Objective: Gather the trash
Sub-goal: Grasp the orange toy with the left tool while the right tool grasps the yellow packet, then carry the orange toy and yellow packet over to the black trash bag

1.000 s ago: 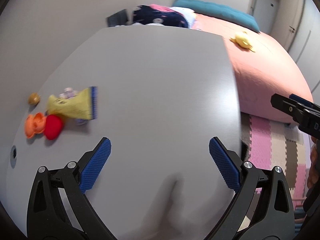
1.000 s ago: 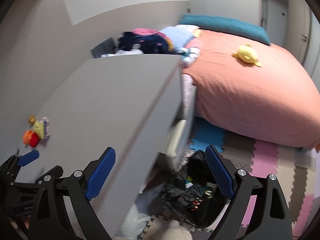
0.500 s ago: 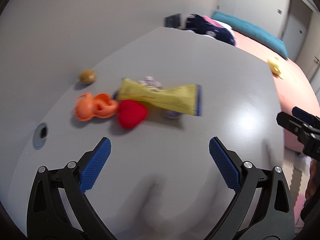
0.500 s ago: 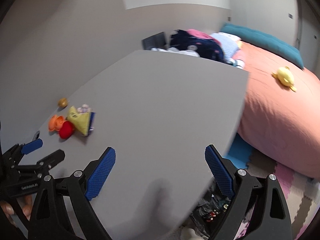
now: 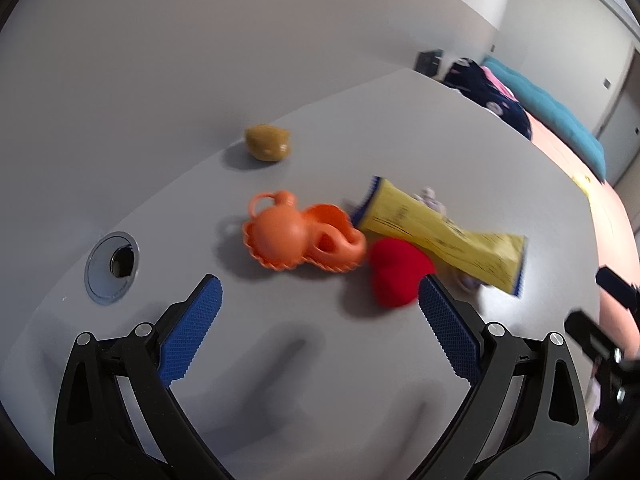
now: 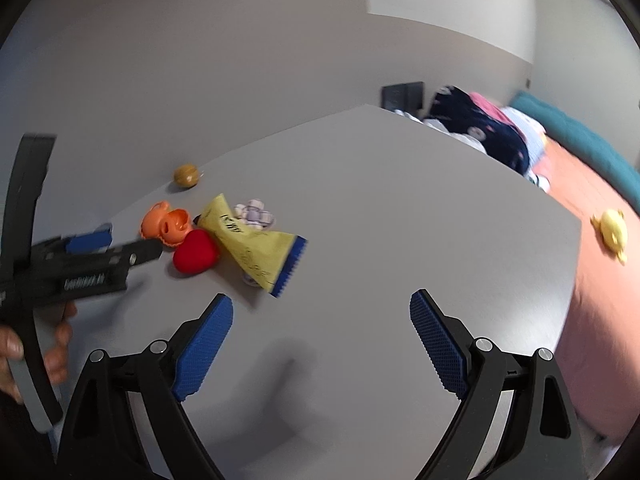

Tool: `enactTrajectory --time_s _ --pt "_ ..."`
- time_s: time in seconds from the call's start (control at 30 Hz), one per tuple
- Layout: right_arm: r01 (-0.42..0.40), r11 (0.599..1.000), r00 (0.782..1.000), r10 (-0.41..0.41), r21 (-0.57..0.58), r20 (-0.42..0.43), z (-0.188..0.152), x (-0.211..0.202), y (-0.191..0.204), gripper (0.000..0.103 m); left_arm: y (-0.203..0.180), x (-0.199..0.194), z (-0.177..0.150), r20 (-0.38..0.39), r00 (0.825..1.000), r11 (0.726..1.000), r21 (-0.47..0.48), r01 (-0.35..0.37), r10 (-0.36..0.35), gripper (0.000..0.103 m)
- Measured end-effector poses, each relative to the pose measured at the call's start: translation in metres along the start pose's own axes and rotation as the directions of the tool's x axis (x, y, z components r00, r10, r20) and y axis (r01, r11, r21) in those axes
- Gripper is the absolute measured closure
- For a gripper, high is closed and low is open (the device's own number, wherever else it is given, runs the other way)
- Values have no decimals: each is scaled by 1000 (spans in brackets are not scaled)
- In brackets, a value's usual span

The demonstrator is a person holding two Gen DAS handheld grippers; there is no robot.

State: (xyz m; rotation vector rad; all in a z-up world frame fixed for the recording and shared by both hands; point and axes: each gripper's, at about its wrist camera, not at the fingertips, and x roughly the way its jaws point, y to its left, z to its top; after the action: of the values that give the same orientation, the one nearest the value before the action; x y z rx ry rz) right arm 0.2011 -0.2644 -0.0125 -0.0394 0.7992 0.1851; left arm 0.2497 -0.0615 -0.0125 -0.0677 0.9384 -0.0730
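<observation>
A crumpled yellow wrapper (image 5: 440, 236) (image 6: 256, 248) with blue serrated ends lies on the grey desk (image 5: 360, 392) (image 6: 400, 208). It rests against a red heart (image 5: 396, 272) (image 6: 196, 256), an orange shell-shaped toy (image 5: 296, 236) (image 6: 168, 226) and a small purple-white item (image 6: 254, 212). A brown ball (image 5: 268, 142) (image 6: 186, 175) sits apart, near the wall. My left gripper (image 5: 320, 312) (image 6: 120, 246) hangs open just short of the heart and the orange toy, holding nothing. My right gripper (image 6: 320, 332) is open and empty over bare desk, to the right of the pile.
A round cable grommet (image 5: 112, 268) is set in the desk left of the pile. A hand (image 6: 60, 340) holds the left gripper. Beyond the desk's right edge is a bed with a pink cover (image 6: 600, 300), a yellow plush (image 6: 612, 228) and piled clothes (image 6: 480, 132).
Both views have swung left, away from the bed and floor, toward the pile. The wrapper and toys have come closer and now sit just ahead of the left gripper's open fingers.
</observation>
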Motion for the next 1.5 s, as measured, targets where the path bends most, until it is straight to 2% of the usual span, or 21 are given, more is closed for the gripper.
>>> enactTrajectory --time_s 0.27,0.57,0.73,0.77,0.8,0.83,0.87,0.9,0.93,1.03,1.07,1.17,1.2,1.4,1.47,1.5 --pt "10 995 1000 -9 -99 8 14 14 25 12 21 31 13 -25 999 997 -75 22 -24 8" --pt "4 979 1000 -2 -205 11 30 37 56 12 25 52 25 -52 998 998 -66 20 -24 8" --pt "1 967 1000 -2 -254 -2 33 54 71 12 23 54 24 -41 999 999 -37 -12 10 8" --pt "4 964 1000 -6 -265 -6 35 58 74 12 23 53 23 -35 999 999 -34 -7 6 11" --pt "8 962 1000 -11 -274 -8 35 61 76 13 23 51 23 -29 1000 999 -32 -1 0 20" --pt "9 958 1000 -13 -286 -12 36 64 79 16 23 50 23 -22 1000 999 -33 9 -9 27" --pt "9 956 1000 -14 -293 -16 37 66 80 18 24 47 24 -16 999 999 -40 34 -34 42" --pt "10 955 1000 -16 -297 -19 38 69 80 19 25 45 24 -15 999 998 -46 46 -47 43" --pt "9 955 999 -18 -298 -29 39 72 80 27 26 45 24 -14 999 998 -46 49 -50 44" --pt "2 959 998 -20 -284 -60 41 80 76 37 30 42 24 0 997 996 -61 72 -72 47" --pt "-1 961 998 -18 -278 -67 41 82 75 42 32 40 24 6 996 994 -69 87 -86 50" --pt "-10 965 996 -13 -262 -85 41 86 70 44 36 32 26 27 991 988 -75 134 -133 66" --pt "-11 966 996 -13 -258 -91 41 88 69 44 36 30 25 29 990 987 -76 141 -139 69" --pt "-5 963 994 -25 -270 -107 36 95 70 53 27 29 23 34 988 988 -35 150 -148 69" --pt "-9 966 995 -15 -258 -94 37 93 69 76 21 29 22 35 987 988 -16 156 -156 69" --pt "-9 968 996 -14 -252 -89 38 92 69 79 22 26 20 39 988 988 -9 153 -152 69"
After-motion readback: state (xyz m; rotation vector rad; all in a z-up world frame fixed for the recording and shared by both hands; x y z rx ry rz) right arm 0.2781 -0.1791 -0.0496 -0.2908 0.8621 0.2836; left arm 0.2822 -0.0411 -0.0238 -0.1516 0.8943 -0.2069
